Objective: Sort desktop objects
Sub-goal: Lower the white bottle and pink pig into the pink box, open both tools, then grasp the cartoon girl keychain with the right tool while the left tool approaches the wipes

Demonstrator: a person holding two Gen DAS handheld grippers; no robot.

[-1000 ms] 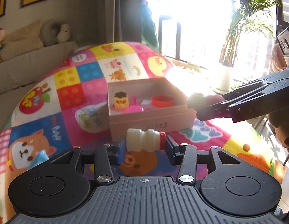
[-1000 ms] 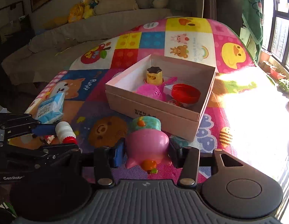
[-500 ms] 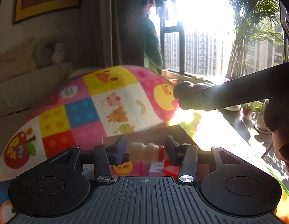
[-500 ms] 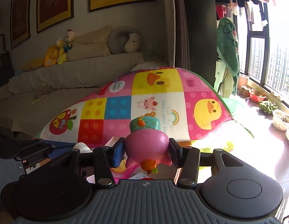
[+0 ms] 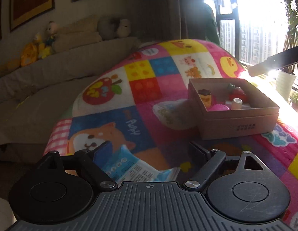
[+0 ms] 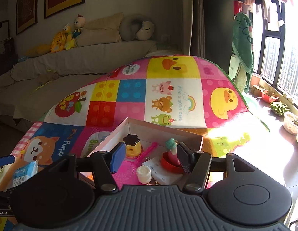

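Note:
The open cardboard box [image 5: 237, 115] stands on the colourful play mat [image 5: 141, 73]. In it are a pudding toy [image 6: 132, 146], a small white bottle [image 6: 143, 174], a red lid [image 6: 166, 164] and a pink toy with a teal cap [image 6: 172, 150]. My right gripper [image 6: 151, 157] hovers over the box with its jaws opening. The pink toy lies below, near the right pad, and is not pressed. My left gripper [image 5: 149, 150] is over a blue tissue pack [image 5: 133, 165], jaws opening wide, pads clear of it.
A grey sofa [image 6: 87, 57] with plush toys runs behind the mat. Windows and potted plants [image 6: 278, 105] are at the right, in strong glare. A finger of the right gripper [image 5: 274, 61] reaches over the box's far side. The tissue pack [image 6: 23, 173] lies left of the box.
Both grippers have opened. The white bottle has left the left jaws and the pink toy the right jaws; both now lie in the box. The left gripper swung left, over the tissue pack.

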